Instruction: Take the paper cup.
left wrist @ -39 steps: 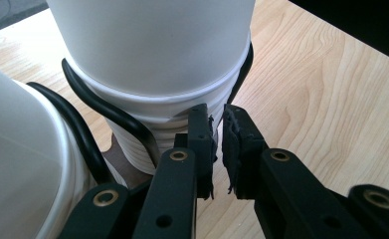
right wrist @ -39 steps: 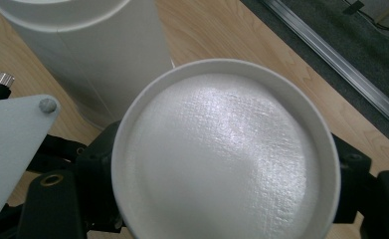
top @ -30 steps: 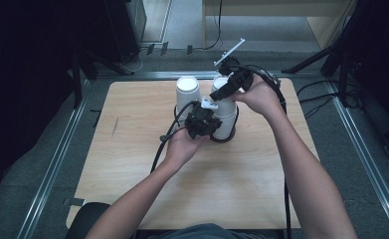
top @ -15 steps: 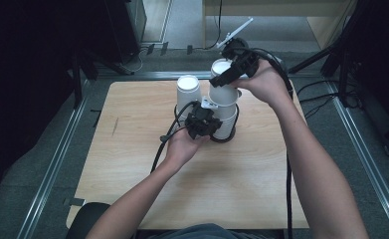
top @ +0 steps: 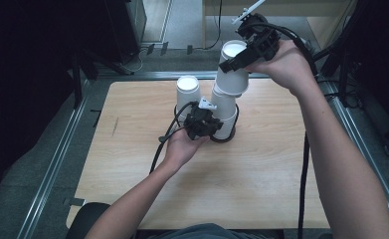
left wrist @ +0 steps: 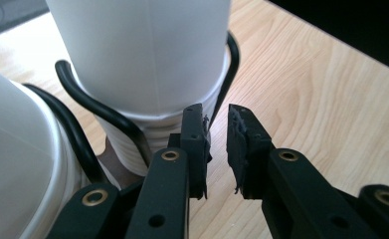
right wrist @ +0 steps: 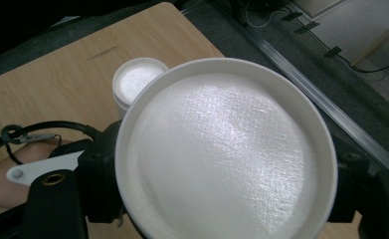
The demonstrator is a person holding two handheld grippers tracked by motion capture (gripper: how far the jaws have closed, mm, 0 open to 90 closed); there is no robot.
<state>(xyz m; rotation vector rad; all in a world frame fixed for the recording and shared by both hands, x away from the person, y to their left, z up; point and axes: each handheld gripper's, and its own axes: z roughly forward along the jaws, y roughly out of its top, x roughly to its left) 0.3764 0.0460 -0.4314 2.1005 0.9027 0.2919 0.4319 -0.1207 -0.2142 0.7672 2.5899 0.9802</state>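
A stack of upturned white paper cups (top: 224, 108) (left wrist: 142, 64) stands mid-table. My right gripper (top: 234, 59) (right wrist: 227, 191) is shut on one white cup (top: 232, 75) (right wrist: 227, 149), bottom up, held in the air above and slightly behind the stack, one jaw on each side of it. My left gripper (top: 213, 125) (left wrist: 216, 113) rests at the stack's base. Its jaws have just been opening and stand a narrow gap apart, with only bare wood between them and the stack's rim beside the left pad.
A single upturned white cup (top: 188, 89) (right wrist: 137, 79) (left wrist: 18, 149) stands just left of the stack. A black cable (left wrist: 77, 89) (top: 229, 138) loops around the stack's base. The wooden table (top: 261, 189) has free room in front and to both sides.
My right gripper has risen with the white cup, lifting it off the top of the stack and away from the person. The left hand has stayed at the stack's base.
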